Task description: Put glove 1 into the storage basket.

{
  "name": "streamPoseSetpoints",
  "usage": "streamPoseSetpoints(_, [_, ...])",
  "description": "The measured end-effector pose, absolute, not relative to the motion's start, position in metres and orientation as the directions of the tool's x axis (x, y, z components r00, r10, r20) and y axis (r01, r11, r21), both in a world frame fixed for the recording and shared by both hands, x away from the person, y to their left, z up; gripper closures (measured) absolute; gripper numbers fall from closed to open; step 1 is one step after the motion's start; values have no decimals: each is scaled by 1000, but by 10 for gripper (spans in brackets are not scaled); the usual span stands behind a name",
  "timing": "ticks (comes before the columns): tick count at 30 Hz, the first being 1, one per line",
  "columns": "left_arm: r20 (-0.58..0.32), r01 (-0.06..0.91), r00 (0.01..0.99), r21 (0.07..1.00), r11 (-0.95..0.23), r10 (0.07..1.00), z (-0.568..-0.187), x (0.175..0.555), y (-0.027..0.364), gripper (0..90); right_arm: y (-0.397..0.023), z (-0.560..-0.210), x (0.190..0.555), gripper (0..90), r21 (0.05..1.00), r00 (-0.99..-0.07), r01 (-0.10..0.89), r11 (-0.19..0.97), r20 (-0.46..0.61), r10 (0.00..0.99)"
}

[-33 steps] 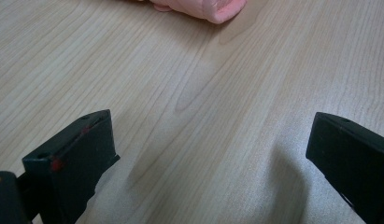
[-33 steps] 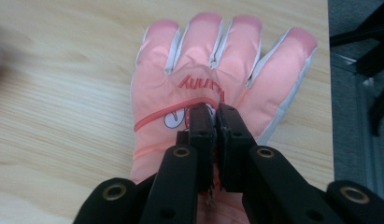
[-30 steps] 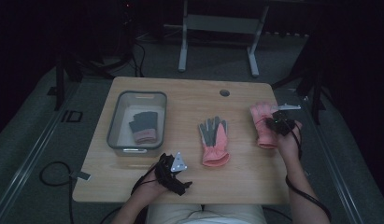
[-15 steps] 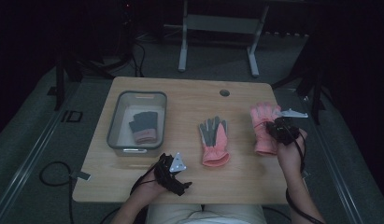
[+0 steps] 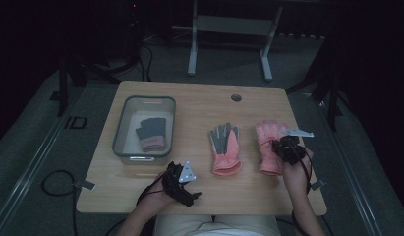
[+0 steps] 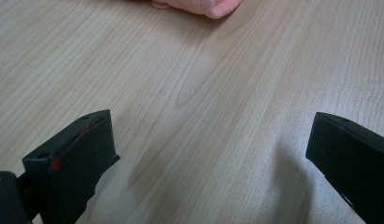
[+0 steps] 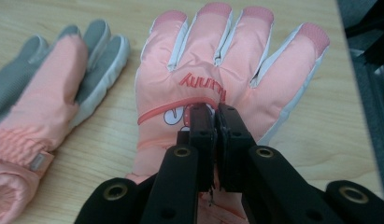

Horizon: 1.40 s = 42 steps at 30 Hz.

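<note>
Right gripper view looks along the right gripper (image 7: 213, 114), whose jaws are pressed almost together over the back of a padded pink winter glove with white trim and red lettering (image 7: 227, 70). A fold of its fabric may be pinched between the tips, but that cannot be made out for sure. The glove lies flat on the pale wooden tabletop (image 7: 320, 140), its fingers pointing away from the jaws and its cuff beneath them. Off to the left of these jaws lies a second pink glove with grey palm and fingers (image 7: 45, 88), apart from the first.

From the high view, the right gripper (image 5: 287, 149) sits over the lower half of the pink glove (image 5: 268, 142), with the grey-palmed glove (image 5: 225, 147) just beyond it toward the middle of the tabletop (image 5: 199, 103). Further off stands a clear rectangular plastic bin (image 5: 122, 147), and a dark grey knitted glove with a pink cuff (image 5: 151, 132) lies inside it.

The left gripper (image 5: 182, 184) rests at the near edge of the tabletop. In the left gripper view its jaws stand wide apart over bare wood, holding nothing, with the cuff of a pink glove (image 6: 199, 4) well ahead of them.

Judging from this layout, the work looks like gathering gloves into the bin: one is in, two are still out, and the right-hand one is being taken up first. It is roughly a third done.
</note>
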<state>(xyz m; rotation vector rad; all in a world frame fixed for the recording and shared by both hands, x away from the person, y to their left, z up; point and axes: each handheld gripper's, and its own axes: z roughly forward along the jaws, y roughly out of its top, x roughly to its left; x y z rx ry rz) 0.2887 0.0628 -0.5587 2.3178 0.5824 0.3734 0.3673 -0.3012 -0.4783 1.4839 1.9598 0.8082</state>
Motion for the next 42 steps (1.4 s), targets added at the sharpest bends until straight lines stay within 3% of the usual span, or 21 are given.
streamPoseSetpoints(9, [96, 305, 856, 700, -646, 508, -559, 288, 63, 11, -295, -508, 384, 846, 709, -237, 671, 215, -69, 969])
streamPoseSetpoints(17, [93, 306, 855, 703, -642, 510, -559, 289, 63, 10, -294, -514, 390, 727, 699, -273, 673, 241, -68, 960])
streamPoseSetpoints(23, [89, 309, 856, 703, -640, 510, -558, 289, 63, 10, -299, -500, 387, 627, 719, -422, 587, 372, -121, 899])
streamPoseSetpoints(30, [94, 307, 856, 700, -645, 509, -559, 289, 63, 10, -305, -513, 388, 605, 678, -456, 601, 424, -146, 878])
streamPoseSetpoints(33, [92, 306, 858, 699, -647, 505, -558, 288, 63, 10, -305, -521, 388, 625, 678, -467, 590, 439, -157, 870])
streamPoseSetpoints(37, [97, 303, 858, 697, -650, 505, -559, 288, 63, 10, -307, -529, 389, 759, 687, -452, 604, 405, -123, 883])
streamPoseSetpoints(42, [96, 305, 858, 696, -650, 505, -559, 288, 63, 10, -304, -528, 390, 850, 686, -420, 626, 371, -104, 901])
